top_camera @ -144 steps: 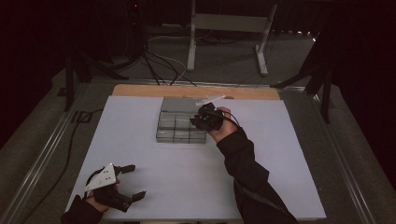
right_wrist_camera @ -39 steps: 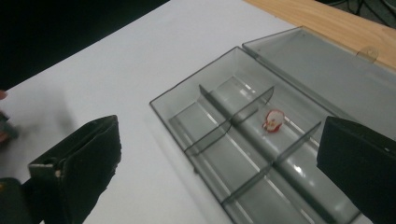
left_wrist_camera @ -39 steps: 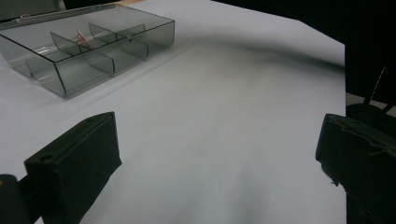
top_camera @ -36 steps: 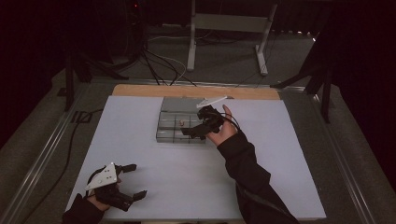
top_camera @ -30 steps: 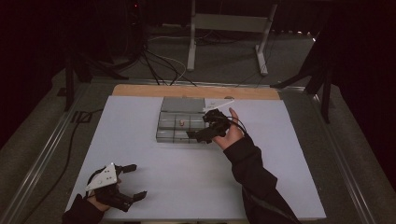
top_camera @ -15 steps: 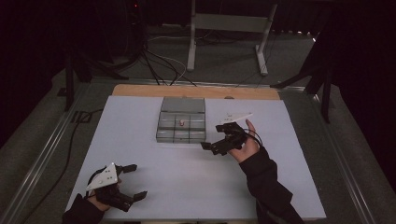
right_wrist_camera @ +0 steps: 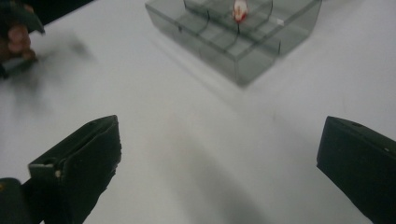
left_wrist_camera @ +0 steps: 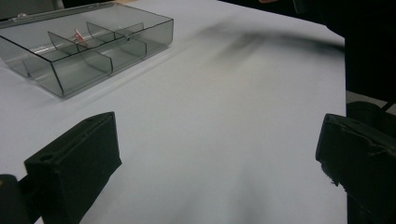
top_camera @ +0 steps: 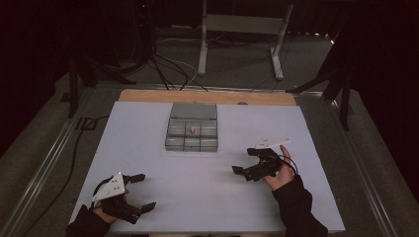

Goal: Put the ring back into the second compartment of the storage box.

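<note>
I had the right gripper (top_camera: 245, 172) low over the white table (top_camera: 207, 197), right of centre, its jaws spread wide with nothing between them. The left gripper (top_camera: 140, 191) sat near the front left corner, jaws just as wide, also holding nothing. The clear compartment box (top_camera: 192, 134) lay toward the far edge, well apart from both, its lid laid open behind it; a small red-and-white item (top_camera: 192, 130) rested in a middle cell. Between the box and my grippers I saw bare table, with open margin on both sides.
</note>
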`<action>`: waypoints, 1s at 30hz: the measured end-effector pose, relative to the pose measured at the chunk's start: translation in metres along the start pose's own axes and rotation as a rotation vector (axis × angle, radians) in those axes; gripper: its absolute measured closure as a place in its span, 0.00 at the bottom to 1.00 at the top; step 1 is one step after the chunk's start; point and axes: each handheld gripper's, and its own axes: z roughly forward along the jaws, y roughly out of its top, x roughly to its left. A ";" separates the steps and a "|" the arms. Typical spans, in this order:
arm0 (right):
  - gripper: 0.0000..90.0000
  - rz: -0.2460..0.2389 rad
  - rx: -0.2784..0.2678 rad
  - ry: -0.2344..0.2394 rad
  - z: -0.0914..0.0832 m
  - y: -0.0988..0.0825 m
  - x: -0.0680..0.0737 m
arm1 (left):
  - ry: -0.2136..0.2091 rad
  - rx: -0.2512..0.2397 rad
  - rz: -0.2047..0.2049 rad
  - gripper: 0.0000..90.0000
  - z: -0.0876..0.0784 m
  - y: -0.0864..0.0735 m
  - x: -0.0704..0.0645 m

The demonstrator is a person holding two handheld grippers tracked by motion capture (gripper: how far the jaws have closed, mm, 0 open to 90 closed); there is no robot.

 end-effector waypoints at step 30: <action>0.00 0.070 -0.017 -0.070 -0.054 -0.095 -0.003 | 0.001 0.000 0.001 0.00 0.000 0.000 0.000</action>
